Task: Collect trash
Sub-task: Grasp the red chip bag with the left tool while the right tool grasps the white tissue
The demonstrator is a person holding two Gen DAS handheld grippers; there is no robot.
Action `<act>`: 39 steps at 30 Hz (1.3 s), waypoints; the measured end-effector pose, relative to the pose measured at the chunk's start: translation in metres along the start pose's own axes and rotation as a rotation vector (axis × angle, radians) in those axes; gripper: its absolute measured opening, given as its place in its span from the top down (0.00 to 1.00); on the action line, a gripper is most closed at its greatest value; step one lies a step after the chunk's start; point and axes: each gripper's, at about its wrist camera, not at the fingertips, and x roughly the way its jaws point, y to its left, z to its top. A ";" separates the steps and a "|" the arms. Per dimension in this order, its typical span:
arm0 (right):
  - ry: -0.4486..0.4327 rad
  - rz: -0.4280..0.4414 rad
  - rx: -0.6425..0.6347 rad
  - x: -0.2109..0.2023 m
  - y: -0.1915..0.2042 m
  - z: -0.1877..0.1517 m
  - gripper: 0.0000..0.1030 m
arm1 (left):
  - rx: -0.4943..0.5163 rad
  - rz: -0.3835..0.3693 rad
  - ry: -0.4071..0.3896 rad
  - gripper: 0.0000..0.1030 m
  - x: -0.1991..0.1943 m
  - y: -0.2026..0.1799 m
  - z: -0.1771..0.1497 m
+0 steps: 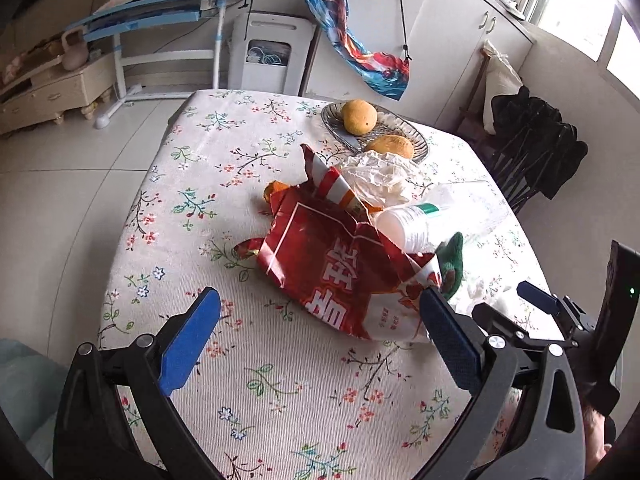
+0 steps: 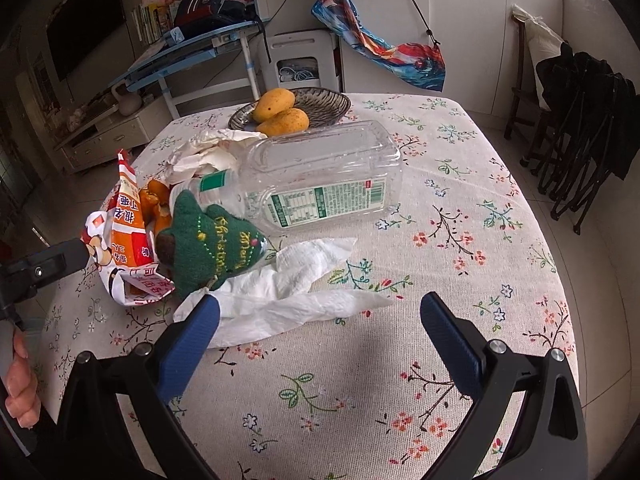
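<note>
A crumpled red snack bag (image 1: 332, 272) lies mid-table, its white and orange side (image 2: 124, 232) showing in the right wrist view. Behind it lie orange peel (image 2: 154, 204), crumpled white paper (image 1: 380, 178) and an empty clear plastic bottle (image 2: 320, 176) on its side. A green felt Christmas tree (image 2: 208, 244) rests against the bottle, above a flat white tissue (image 2: 288, 292). My left gripper (image 1: 320, 320) is open, its right finger touching the bag's near corner. My right gripper (image 2: 320, 320) is open just short of the tissue, nothing between its fingers.
A glass dish (image 2: 324, 106) with two mangoes (image 2: 280, 112) sits at the far table edge. The floral tablecloth (image 2: 360, 400) covers the table. A dark folding chair (image 2: 580, 128) stands right, a blue desk (image 1: 160, 16) and a white appliance (image 1: 272, 52) behind.
</note>
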 end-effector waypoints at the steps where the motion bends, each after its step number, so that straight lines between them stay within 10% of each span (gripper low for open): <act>1: 0.000 0.013 0.009 0.000 0.000 0.000 0.07 | -0.014 -0.001 0.019 0.06 0.005 0.000 0.003; 6: 0.025 0.015 -0.024 0.010 0.009 0.003 0.09 | -0.136 -0.064 0.098 0.05 0.039 0.009 0.011; 12: 0.049 0.062 -0.038 0.015 0.011 0.003 0.56 | -0.209 -0.054 0.054 0.18 0.028 0.015 0.014; 21: 0.045 0.114 -0.009 0.012 0.013 -0.002 0.83 | -0.333 -0.141 0.077 0.14 0.033 0.038 -0.002; 23: 0.040 0.127 0.006 0.010 0.011 -0.004 0.85 | -0.327 -0.160 0.081 0.25 0.040 0.033 0.001; 25: 0.041 0.147 0.032 0.009 0.006 -0.004 0.87 | -0.340 -0.201 0.079 0.67 0.042 0.032 0.001; 27: 0.040 0.164 0.050 0.007 0.003 -0.004 0.90 | -0.334 -0.245 0.081 0.83 0.041 0.031 -0.001; 39: -0.031 0.241 0.085 -0.050 0.007 -0.020 0.93 | -0.212 -0.281 -0.002 0.88 -0.059 0.035 -0.028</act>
